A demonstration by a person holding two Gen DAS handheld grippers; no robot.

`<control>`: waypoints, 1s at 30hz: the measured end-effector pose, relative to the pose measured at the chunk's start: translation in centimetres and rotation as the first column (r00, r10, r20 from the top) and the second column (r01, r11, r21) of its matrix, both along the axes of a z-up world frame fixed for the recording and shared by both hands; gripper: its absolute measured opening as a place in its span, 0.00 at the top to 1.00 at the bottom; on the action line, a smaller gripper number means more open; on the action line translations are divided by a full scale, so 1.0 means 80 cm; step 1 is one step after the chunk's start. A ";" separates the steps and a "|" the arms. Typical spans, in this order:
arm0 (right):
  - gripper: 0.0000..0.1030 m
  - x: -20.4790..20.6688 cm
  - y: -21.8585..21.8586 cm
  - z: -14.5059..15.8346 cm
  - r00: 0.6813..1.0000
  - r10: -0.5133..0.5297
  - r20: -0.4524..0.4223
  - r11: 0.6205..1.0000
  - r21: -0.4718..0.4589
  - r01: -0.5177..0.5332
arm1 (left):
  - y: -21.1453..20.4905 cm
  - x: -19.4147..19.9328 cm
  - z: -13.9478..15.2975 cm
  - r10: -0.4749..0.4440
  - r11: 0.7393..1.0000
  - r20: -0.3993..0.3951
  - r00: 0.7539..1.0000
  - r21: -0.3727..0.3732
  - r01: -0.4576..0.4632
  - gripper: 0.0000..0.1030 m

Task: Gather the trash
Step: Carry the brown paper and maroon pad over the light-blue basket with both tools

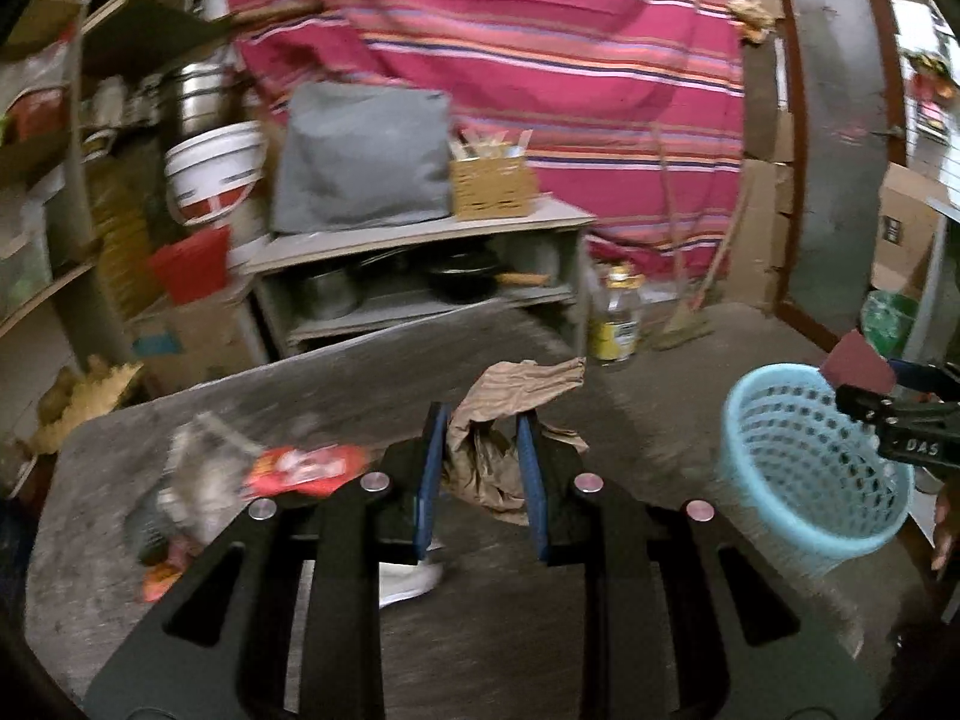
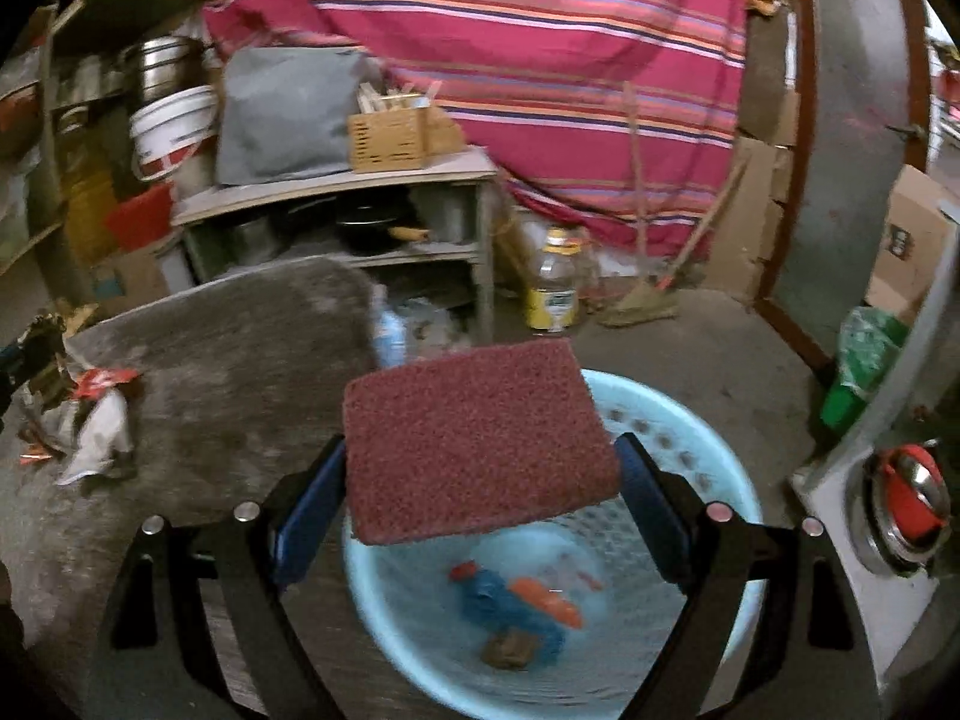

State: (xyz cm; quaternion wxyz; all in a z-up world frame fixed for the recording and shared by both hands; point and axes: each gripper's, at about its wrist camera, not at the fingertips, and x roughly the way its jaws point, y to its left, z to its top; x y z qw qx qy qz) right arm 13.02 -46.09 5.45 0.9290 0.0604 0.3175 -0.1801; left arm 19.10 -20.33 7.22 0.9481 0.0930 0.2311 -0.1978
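On the left side of the grey bench lies a loose heap of trash: crumpled grey-white wrapping with a red snack wrapper on top. In the right wrist view the same heap sits at the far left edge of the bench.

The left claw is clamped on a crumpled brown paper bag. Its blue pads press both sides of the paper, and the upper part of the bag stands up above the fingertips. The bag hangs over the middle of the bench.

Behind the bench stands a low grey shelf unit with dark pots inside. A grey cushion and a small woven basket rest on its top. A red striped cloth hangs across the background. A clear bottle with a yellow label stands on the floor just beside the shelf unit.

To the right, a light blue perforated bin stands just off the right edge of the bench. It already holds several items, blue and orange among them; they are too blurred to identify.

The right claw holds a maroon scouring pad flat between widely spread blue pads. The pad is directly above the open mouth of the bin and is not touching it. In the left wrist view this claw and a corner of the pad appear at the upper right rim of the bin.
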 end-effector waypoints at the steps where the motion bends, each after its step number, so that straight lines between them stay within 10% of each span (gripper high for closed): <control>1: 0.17 -0.005 -0.009 -0.001 1.000 -0.012 -0.002 1.000 -0.005 0.012 | -0.021 -0.005 -0.002 -0.022 1.000 0.003 1.000 0.002 0.022 0.78; 24: 0.17 -0.071 -0.138 -0.036 0.984 -0.177 -0.005 0.981 0.081 0.176 | -0.253 -0.031 -0.063 -0.243 0.970 -0.107 0.964 -0.021 0.242 0.77; 30: 0.17 -0.070 -0.138 -0.037 0.983 -0.186 -0.001 0.978 0.091 0.185 | -0.250 -0.028 -0.059 -0.233 0.972 -0.100 0.967 -0.011 0.233 0.55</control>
